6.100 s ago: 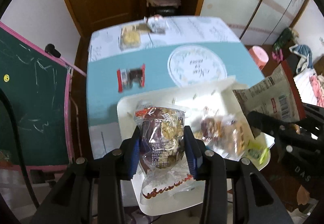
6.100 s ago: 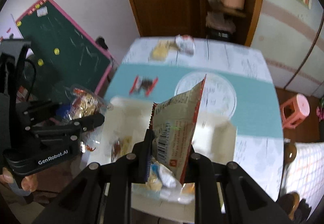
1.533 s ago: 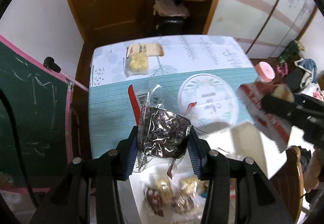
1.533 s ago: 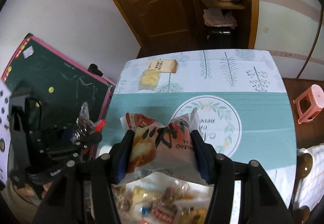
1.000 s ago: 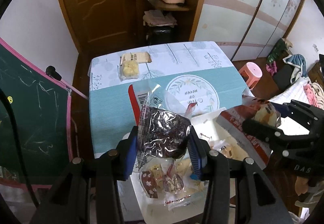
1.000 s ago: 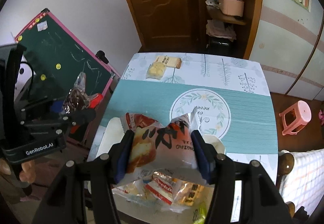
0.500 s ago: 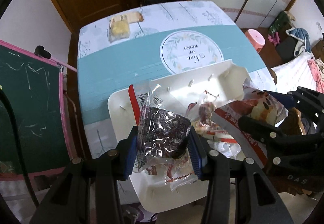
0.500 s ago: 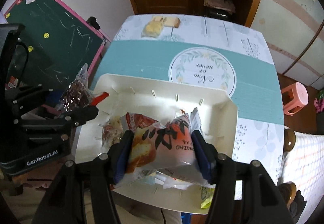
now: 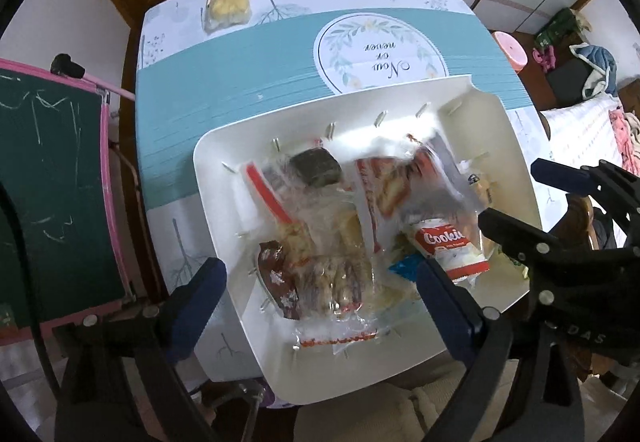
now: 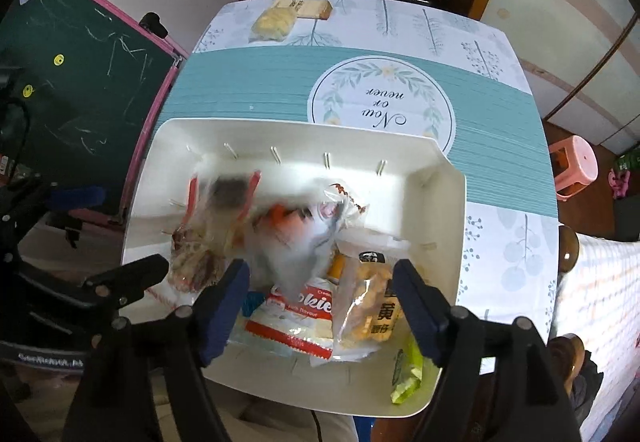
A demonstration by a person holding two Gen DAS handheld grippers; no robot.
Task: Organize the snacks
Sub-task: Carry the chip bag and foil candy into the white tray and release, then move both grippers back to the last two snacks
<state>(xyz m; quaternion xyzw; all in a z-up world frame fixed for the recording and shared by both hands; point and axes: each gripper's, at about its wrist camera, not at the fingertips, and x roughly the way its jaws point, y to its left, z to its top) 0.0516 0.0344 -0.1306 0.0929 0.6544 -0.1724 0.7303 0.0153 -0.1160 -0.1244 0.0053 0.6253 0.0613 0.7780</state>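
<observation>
A white tray (image 9: pixel 208 162) (image 10: pixel 280 126) on the table holds a heap of snack packets. My left gripper (image 9: pixel 322 274) hangs over its near left part, jaws opening wide, nothing between the pads. Beyond it lies the dark brownie packet (image 9: pixel 316 170) with red ends, blurred in the right wrist view (image 10: pixel 228 190). My right gripper (image 10: pixel 320 282) is over the tray's near right, jaws opening. The red bread packet (image 10: pixel 296 242) (image 9: pixel 400 186) is a blur dropping free onto the heap. A cookie packet (image 10: pixel 304 310) and a yellow snack bag (image 10: pixel 372 294) lie below.
A yellow cake packet (image 9: pixel 228 4) (image 10: pixel 276 22) lies at the table's far left corner. A green chalkboard (image 9: pixel 48 182) with a pink frame stands close on the left. A pink stool (image 10: pixel 576 162) stands to the right. A green packet (image 10: pixel 406 374) sits at the tray's near right corner.
Both grippers sank closer to the tray and opened. The dark packet left the left gripper and the bread packet left the right one; both now lie or fall in the tray.
</observation>
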